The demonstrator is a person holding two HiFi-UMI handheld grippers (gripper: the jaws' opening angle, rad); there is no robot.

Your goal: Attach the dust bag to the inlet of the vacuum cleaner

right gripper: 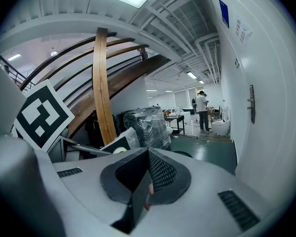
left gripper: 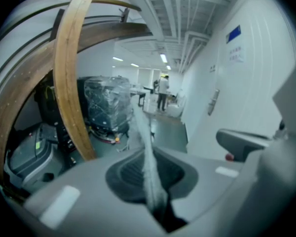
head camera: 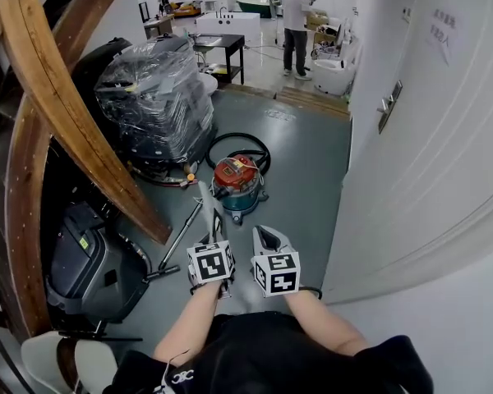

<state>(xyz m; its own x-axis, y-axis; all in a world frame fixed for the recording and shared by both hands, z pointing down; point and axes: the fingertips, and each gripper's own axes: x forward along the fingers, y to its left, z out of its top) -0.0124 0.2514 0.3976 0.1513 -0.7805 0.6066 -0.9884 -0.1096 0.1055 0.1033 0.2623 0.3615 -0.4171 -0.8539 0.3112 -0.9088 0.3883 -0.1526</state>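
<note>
You have no print here that can be read. The blue sign (right gripper: 223, 13) high on the white wall (right gripper: 276, 132) and the notice (right gripper: 240, 31) of characters under it are too small. The label on the vacuum cleaner (head camera: 237, 179) lid is blurred. The left cube (head camera: 210, 263) and right cube (head camera: 275, 273) carry only black-and-white square patterns.

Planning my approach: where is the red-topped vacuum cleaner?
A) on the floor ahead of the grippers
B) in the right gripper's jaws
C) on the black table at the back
A: the vacuum cleaner stands on the floor, with a coiled black hose behind it.
</note>
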